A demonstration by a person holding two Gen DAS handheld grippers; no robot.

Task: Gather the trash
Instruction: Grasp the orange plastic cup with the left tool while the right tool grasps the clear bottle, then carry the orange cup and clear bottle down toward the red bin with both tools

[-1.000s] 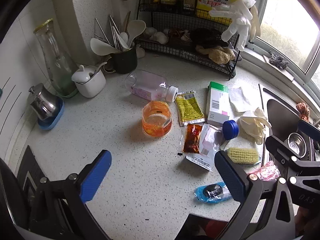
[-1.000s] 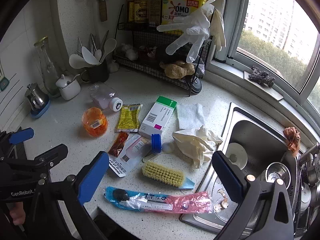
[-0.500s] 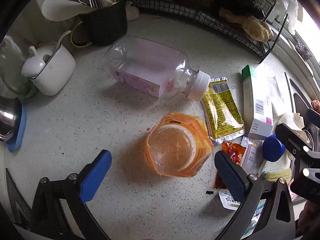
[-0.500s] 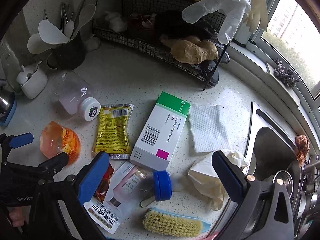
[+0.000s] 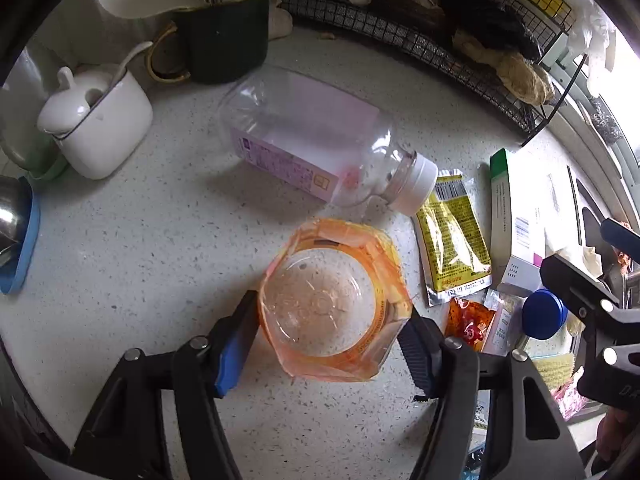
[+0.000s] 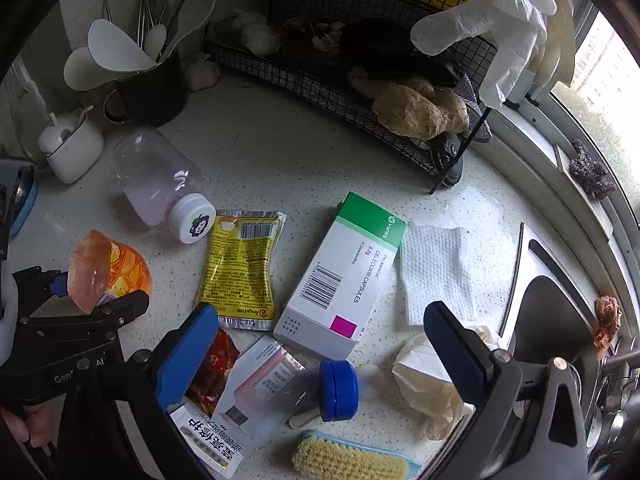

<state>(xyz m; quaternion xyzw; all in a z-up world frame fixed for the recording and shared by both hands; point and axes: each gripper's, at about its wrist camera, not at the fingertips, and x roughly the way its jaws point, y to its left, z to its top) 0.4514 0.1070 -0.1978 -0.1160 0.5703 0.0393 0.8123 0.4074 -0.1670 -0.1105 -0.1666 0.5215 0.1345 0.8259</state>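
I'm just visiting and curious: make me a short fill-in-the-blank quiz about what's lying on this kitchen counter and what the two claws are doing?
1. The left claw is closing around an ____-coloured plastic cup.
2. The clear bottle lying on its side has a ____ cap.
3. The medicine box has a ____ band at its far end.
4. The right claw hangs over the counter holding ____.

Missing words: orange; white; green; nothing
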